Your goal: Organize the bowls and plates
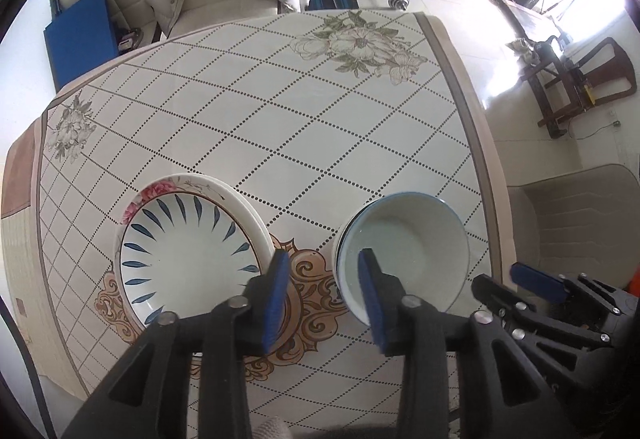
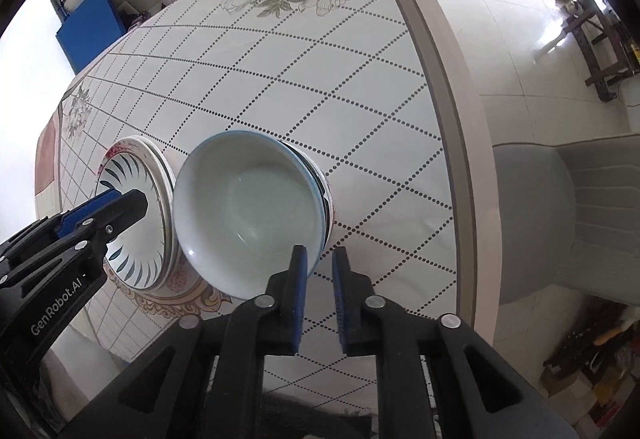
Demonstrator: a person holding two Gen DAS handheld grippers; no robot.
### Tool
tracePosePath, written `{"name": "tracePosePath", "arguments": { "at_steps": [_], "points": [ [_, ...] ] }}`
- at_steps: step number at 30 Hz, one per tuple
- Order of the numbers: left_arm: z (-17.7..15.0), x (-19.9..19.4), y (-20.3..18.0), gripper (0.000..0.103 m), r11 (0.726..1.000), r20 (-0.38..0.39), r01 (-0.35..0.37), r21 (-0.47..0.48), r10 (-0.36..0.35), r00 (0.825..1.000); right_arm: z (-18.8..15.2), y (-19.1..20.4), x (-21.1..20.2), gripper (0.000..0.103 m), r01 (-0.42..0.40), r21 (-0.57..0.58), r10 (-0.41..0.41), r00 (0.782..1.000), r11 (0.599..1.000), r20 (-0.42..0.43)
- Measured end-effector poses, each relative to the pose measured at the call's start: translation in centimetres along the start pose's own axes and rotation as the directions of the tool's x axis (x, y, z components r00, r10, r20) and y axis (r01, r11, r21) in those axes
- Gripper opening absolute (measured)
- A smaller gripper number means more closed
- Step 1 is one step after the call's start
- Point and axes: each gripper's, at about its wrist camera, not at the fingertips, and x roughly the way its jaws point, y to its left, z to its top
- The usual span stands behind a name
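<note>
Two dish stacks on the tablecloth, both our grippers hanging near them with nothing held.

On the left we see the plates (image 1: 188,251): a white plate with dark blue leaf strokes fanned round its well lies on top, nested on plates whose rims show pink roses, all resting on the checked cloth (image 1: 280,111) near its near edge. Our left gripper (image 1: 324,279) hangs over the gap between the two stacks, jaws spread and released. To the right, apart from the plates, stand the bowls (image 2: 248,211): a pale, glossy bowl with a thin blue rim sits on top, and darker rims peek out beneath it. Our right gripper (image 2: 320,279) hovers at that bowl's near rim, jaws narrowly parted, grasping nothing.
</note>
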Motion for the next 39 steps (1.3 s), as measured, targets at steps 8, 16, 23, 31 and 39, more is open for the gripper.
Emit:
{"name": "tracePosePath", "arguments": {
  "at_steps": [8, 16, 23, 31, 39],
  "points": [
    [-1.8, -5.4, 0.1, 0.092, 0.999, 0.148, -0.044, -0.019, 0.047, 0.988, -1.9, 0.7, -6.8, 0.091, 0.100, -0.047, -0.090, 0.977, 0.994, 0.193],
    [-4.4, -11.0, -0.1, 0.092, 0.999, 0.252, -0.052, -0.013, 0.054, 0.966, -5.8, 1.5, -13.9, 0.097, 0.192, -0.041, -0.166, 0.923, 0.980, 0.347],
    [-6.7, -15.1, 0.1, 0.092, 0.996, 0.339, -0.087, -0.030, 0.092, 0.936, -9.3, 2.1, -19.1, 0.097, 0.195, -0.016, -0.170, 0.887, 0.981, 0.429],
    [-9.0, -17.2, 1.0, 0.092, 0.994, 0.387, -0.080, -0.071, 0.101, 0.916, -12.5, 3.0, -22.4, 0.097, 0.182, -0.011, -0.156, 0.873, 0.983, 0.462],
    [-8.9, -15.8, 1.0, 0.093, 0.996, 0.332, -0.058, -0.068, 0.077, 0.940, -12.6, 2.4, -22.0, 0.097, 0.155, 0.013, -0.144, 0.885, 0.988, 0.443]
  ]
}}
